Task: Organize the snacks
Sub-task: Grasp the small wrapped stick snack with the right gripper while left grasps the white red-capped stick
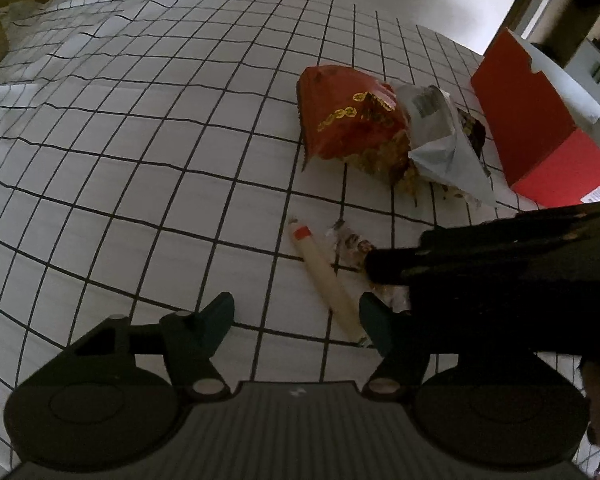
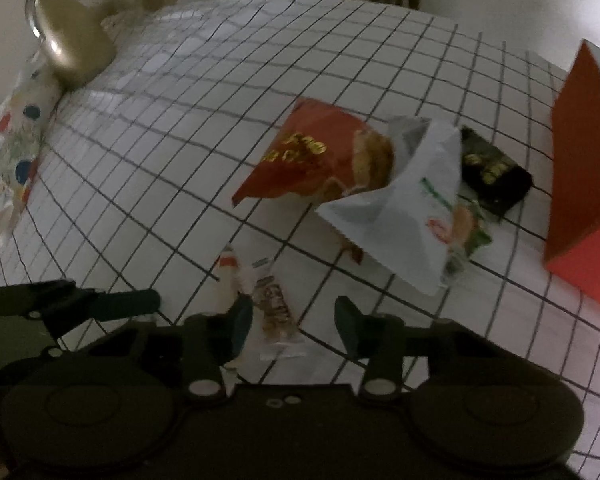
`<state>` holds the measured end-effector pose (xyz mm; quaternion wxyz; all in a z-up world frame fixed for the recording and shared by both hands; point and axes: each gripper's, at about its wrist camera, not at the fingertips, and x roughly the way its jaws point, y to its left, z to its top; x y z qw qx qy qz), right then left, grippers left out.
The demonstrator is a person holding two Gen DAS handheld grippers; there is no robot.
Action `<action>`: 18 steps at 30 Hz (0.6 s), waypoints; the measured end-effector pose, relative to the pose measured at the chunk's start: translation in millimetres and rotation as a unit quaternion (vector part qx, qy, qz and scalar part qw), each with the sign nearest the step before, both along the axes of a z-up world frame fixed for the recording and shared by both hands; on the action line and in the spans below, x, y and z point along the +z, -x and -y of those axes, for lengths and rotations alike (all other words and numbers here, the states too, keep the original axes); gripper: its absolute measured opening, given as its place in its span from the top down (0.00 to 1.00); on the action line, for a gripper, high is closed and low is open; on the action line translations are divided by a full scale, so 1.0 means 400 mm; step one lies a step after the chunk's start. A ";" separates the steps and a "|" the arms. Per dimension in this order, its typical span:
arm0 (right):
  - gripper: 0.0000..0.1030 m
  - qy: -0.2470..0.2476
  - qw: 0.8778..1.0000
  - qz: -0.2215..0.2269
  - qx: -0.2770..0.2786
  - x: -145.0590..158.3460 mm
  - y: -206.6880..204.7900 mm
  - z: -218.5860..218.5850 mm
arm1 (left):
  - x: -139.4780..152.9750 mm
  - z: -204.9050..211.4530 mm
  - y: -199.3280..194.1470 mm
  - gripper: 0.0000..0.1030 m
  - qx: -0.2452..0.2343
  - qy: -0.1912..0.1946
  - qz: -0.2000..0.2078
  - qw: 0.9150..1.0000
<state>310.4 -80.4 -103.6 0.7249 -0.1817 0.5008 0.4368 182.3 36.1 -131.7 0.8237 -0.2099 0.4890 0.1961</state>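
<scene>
On your desk (image 1: 140,160) the stick snack (image 1: 328,280) lies nearest, a small wrapped bar (image 2: 276,316) just right of it. Behind them three bags overlap (chip bag (image 2: 312,152) leftmost), and the open box (image 1: 540,120) stands far right.

Your tablecloth (image 1: 140,140) is white with a black grid, and on it at one o'clock lies a red snack bag (image 1: 348,116) with gold lettering, a white packet (image 2: 404,208) marked green and red overlapping it. At three o'clock you have a plain red box (image 1: 536,120), a black packet (image 2: 494,174) with yellow print beside it, and at six o'clock a cream stick (image 1: 328,280) with a red band.
</scene>
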 end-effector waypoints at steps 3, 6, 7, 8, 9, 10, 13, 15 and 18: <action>0.65 0.009 1.000 0.000 0.008 -0.008 0.004 -0.014 | -0.002 0.013 -0.011 0.37 0.002 -0.012 0.000 1.000; 0.71 0.022 1.000 0.006 0.010 -0.018 0.005 -0.027 | -0.003 0.024 -0.017 0.38 0.004 -0.024 0.001 1.000; 0.72 0.023 1.000 0.006 0.010 -0.019 0.006 -0.029 | -0.004 0.027 -0.019 0.39 0.005 -0.028 0.000 1.000; 0.74 0.023 1.000 0.006 0.010 -0.021 0.006 -0.031 | -0.003 0.030 -0.021 0.44 0.005 -0.033 0.000 0.999; 0.76 0.024 1.000 0.007 0.009 -0.021 0.006 -0.031 | -0.003 0.032 -0.022 0.48 0.005 -0.038 0.001 0.999; 0.78 0.027 1.000 0.011 0.007 -0.022 0.007 -0.030 | -0.003 0.032 -0.023 0.50 0.005 -0.041 0.002 0.999; 0.82 0.026 1.000 0.015 -0.006 -0.023 -0.001 -0.020 | -0.003 0.031 -0.023 0.63 0.007 -0.049 0.004 0.999; 0.84 0.022 0.999 0.013 -0.019 -0.024 -0.009 -0.009 | -0.003 0.028 -0.024 0.70 0.010 -0.053 0.005 0.999; 0.85 0.018 0.999 0.015 -0.038 -0.025 -0.018 0.015 | -0.003 0.026 -0.021 0.82 0.011 -0.057 0.007 0.998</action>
